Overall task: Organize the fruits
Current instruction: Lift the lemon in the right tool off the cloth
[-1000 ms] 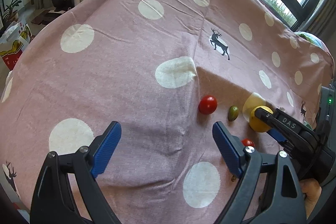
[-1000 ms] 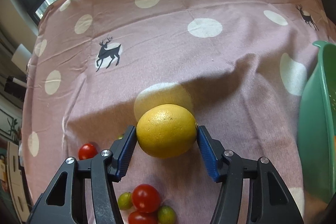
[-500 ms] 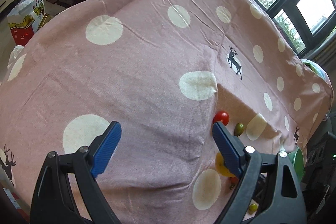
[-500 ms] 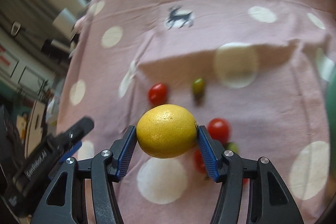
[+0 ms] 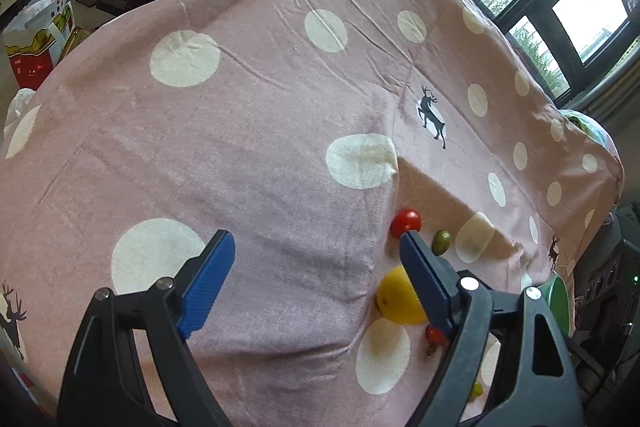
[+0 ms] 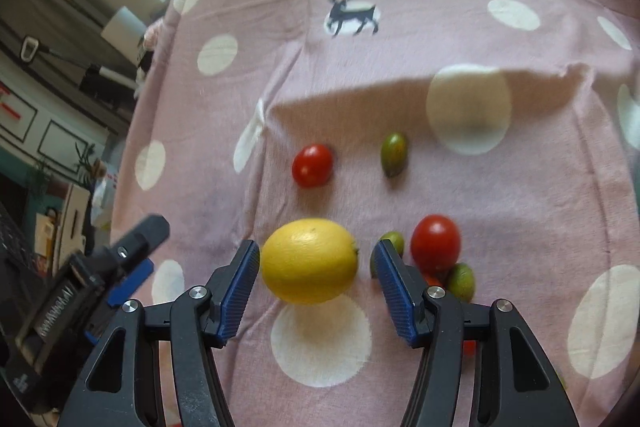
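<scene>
The right gripper (image 6: pixel 315 247) has its fingers (image 6: pixel 240 287) apart on either side of the lemon (image 6: pixel 308 261). The left finger's blue pad sits at the lemon's edge, while a clear strip of cloth and a small green tomato (image 6: pixel 394 241) show between the fruit and the right finger, so the lemon is not clamped. It appears to lie on the pink dotted cloth (image 6: pixel 440 39), partly over a white dot, slightly beyond the fingertips. Past the tips lie a red cherry tomato (image 6: pixel 312 165), ahead of the left finger, and an oval green tomato (image 6: pixel 394 154), ahead of the right finger; the two are apart from each other. Just outside the right finger is a tight cluster: a larger red tomato (image 6: pixel 435 243) touching another green tomato (image 6: pixel 461 281), with more red fruit half hidden behind the finger. The left gripper (image 5: pixel 314 239) is also spread wide, though its fingers have just been drawing closer together, and only bare cloth lies between them. In its view the lemon lies behind the right finger, partly covered by it, and the red cherry tomato sits right at that finger's tip. The rim of a green basin (image 5: pixel 560 303) shows outside the same finger, at the cloth's edge.
</scene>
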A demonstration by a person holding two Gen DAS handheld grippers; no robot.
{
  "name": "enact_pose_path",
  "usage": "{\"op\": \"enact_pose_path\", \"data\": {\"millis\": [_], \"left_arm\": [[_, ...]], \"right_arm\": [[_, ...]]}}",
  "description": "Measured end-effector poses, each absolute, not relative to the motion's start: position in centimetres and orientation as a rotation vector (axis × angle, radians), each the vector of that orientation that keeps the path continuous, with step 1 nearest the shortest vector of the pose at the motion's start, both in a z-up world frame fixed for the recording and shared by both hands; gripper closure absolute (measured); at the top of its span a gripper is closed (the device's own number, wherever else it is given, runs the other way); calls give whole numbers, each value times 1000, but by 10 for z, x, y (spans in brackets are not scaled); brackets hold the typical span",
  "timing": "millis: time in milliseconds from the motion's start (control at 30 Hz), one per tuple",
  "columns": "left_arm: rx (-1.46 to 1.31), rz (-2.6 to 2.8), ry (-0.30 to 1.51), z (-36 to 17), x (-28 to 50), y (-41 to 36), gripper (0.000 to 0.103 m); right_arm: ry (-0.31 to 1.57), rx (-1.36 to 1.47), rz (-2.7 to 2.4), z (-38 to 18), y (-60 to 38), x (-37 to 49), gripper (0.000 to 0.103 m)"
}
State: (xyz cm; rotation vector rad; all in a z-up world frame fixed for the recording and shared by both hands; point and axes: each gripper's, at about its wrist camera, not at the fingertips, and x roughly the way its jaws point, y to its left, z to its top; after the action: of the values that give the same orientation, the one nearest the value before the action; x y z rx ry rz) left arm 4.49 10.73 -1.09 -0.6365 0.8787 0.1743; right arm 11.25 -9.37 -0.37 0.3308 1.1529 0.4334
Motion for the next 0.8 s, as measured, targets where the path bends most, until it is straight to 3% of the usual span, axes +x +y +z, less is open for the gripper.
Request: {"op": "enact_pose_path", "data": {"millis": [267, 567, 700, 800], "left_arm": [[-613, -25, 934, -11, 53, 73, 47], [-576, -118, 1018, -24, 64, 45, 48], [-569, -138, 1024, -26, 65, 40, 48], [-569, -158, 1042, -31, 67, 35, 49]], "right_arm": [[1119, 525, 444, -4, -119, 123, 42], [1186, 526, 460, -16, -106, 129, 42], [1213, 490, 469, -20, -95, 133, 57], [1240, 493, 477, -26, -93, 135, 58]]}}
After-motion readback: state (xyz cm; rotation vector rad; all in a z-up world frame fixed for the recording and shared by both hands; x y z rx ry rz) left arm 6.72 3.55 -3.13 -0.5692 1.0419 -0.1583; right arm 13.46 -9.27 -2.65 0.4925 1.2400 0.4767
